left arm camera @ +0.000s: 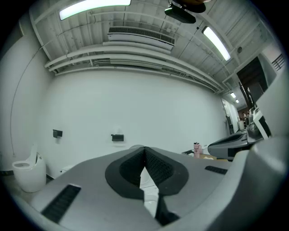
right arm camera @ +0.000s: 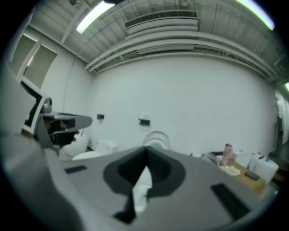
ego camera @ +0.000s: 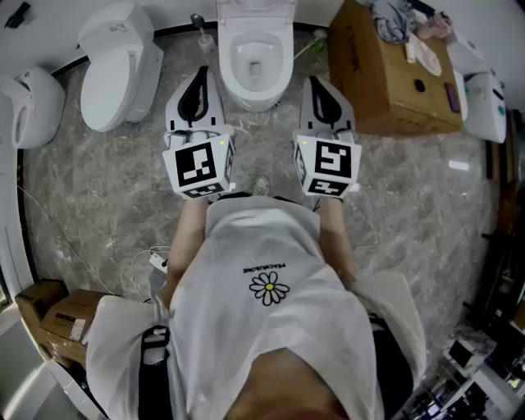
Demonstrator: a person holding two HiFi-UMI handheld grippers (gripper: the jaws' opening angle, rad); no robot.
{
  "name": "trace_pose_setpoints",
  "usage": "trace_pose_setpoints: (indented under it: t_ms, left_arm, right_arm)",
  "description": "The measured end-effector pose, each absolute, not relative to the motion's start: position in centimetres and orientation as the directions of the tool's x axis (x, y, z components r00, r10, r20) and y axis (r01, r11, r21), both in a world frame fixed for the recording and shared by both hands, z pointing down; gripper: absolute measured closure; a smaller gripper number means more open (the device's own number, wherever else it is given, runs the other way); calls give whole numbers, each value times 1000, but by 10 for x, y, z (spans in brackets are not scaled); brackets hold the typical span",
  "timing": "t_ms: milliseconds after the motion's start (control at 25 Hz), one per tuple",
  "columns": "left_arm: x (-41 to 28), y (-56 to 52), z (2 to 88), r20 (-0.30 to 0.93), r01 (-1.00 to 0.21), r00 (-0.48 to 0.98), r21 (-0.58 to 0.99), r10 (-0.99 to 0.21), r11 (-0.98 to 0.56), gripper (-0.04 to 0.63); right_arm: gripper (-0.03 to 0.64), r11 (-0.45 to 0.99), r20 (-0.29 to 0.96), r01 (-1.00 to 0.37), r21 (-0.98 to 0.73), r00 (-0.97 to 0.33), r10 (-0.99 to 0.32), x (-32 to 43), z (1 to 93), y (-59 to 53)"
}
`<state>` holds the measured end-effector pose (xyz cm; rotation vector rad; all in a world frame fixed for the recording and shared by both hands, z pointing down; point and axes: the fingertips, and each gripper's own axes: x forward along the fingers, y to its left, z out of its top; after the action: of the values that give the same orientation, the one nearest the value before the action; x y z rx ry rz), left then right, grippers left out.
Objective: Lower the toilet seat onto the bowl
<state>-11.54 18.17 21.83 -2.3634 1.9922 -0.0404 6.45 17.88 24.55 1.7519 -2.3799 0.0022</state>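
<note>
The white toilet (ego camera: pixel 256 61) stands ahead of me at the top middle of the head view, its bowl uncovered. The seat and lid (ego camera: pixel 254 10) appear raised against the tank. My left gripper (ego camera: pixel 200 75) is held to the left of the bowl and my right gripper (ego camera: pixel 315 82) to its right, both short of the toilet and touching nothing. Each is shut with nothing between its jaws. In the left gripper view the left gripper (left arm camera: pixel 144 150) points level at the white wall. In the right gripper view the upright seat (right arm camera: pixel 157 138) shows just above the right gripper (right arm camera: pixel 146 159).
A second toilet (ego camera: pixel 119 66) with its lid down stands to the left, and another white fixture (ego camera: pixel 29 107) lies further left. A large cardboard box (ego camera: pixel 394 74) with clutter on top sits to the right. Small boxes (ego camera: pixel 57 316) lie at lower left. The floor is grey marble.
</note>
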Motion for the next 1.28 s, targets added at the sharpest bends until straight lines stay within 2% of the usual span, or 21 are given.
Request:
trace_pose_setpoints:
  t_ms: [320,600,880,1280]
  left_arm:
    - [-115,176,207,-64,-983,175,-64,-982,-171,574]
    - [-116,171,212,-46,-986,160,-54,-986,-157,574]
    - [-112,172,220,-45,-984,157,-94,-987,-153,574]
    - [-117,172,212,-89,-990,113,-93,-990,-104,574]
  right_arm:
    - [586,311,143,-944,107,-295,-945,61,246,176]
    - [586,369,133,-929,29,-362,-923,58,249,172]
    - [586,373,109,-927,-28,-374,-921,64,256,165]
    - [586,421,102,-906,-25,-422,-901,62,256,161]
